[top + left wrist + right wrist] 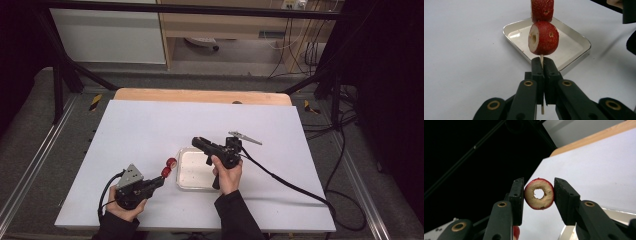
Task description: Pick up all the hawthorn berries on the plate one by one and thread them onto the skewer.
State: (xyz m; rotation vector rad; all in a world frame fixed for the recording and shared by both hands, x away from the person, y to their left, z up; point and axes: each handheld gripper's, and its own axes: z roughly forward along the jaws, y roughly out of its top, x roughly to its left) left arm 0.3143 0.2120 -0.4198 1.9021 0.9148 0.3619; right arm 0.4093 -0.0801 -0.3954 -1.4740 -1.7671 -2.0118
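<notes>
My left gripper (543,62) is shut on a thin wooden skewer (541,59) that carries two red cored fruit pieces, one (543,37) just past the jaws and another (542,10) beyond it. In the high view this gripper (161,179) sits at the front left with the skewered fruit (169,166) pointing toward the white tray (197,186). My right gripper (539,195) is shut on a cored red fruit ring (539,193), hole facing the camera. It hovers over the tray's far edge (196,141), jaws pointing left.
The shallow tray (584,51) holds only a few crumbs. A white sheet (150,125) covers the table, with a wooden edge (200,95) behind. A black cable (290,185) trails right from the right gripper. Black frame posts stand at both back corners.
</notes>
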